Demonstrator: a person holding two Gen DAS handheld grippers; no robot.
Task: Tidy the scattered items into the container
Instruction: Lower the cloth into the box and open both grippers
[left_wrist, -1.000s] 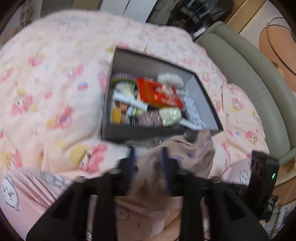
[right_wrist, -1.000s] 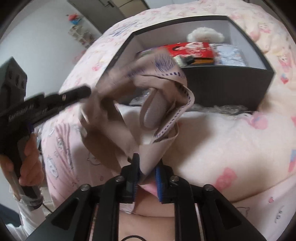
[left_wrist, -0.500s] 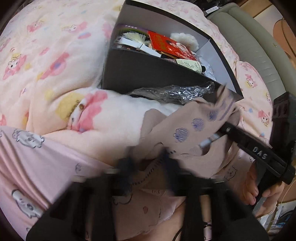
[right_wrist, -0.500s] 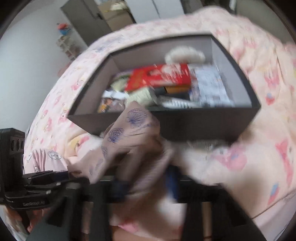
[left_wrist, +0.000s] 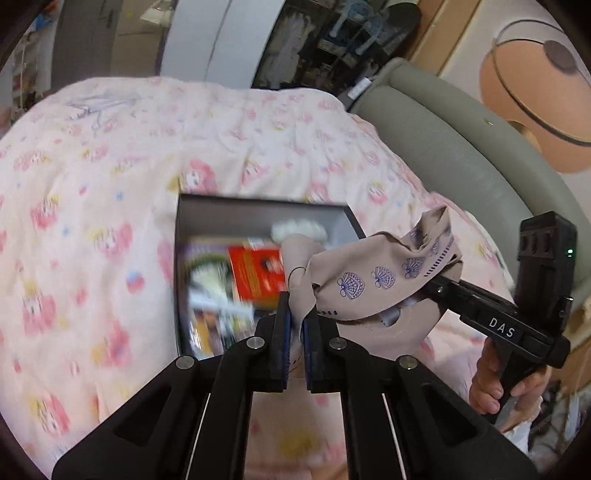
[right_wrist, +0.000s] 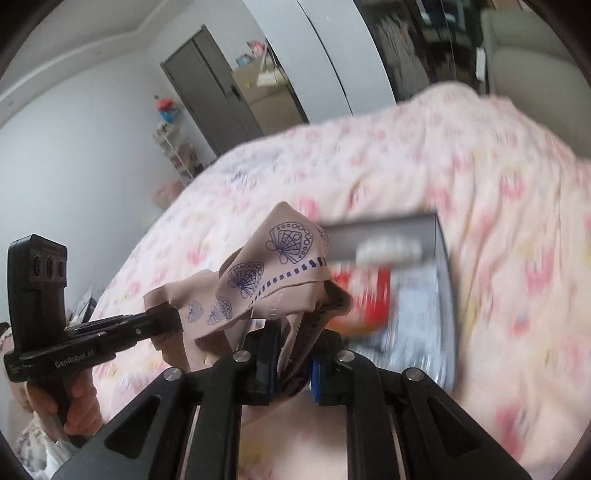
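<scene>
Both your views are evenly and softly lit, bright enough, with no glare and only faint shadows under the cloth (left_wrist: 373, 284). Motion blur smears the box (left_wrist: 258, 273) and its contents in your left view, and the quilt (right_wrist: 461, 177) and box (right_wrist: 406, 280) in your right view. The cloth (right_wrist: 258, 280) and both grippers (left_wrist: 297, 332) (right_wrist: 293, 363) stay sharp. Fisheye curvature bends the walls and door (right_wrist: 218, 92); dark vignette rings every corner

Both wrist views look close along their fingers (left_wrist: 282, 332) over the bed (left_wrist: 92, 221) — sharing cloth (left_wrist: 369, 288) and box (left_wrist: 258, 214).
</scene>
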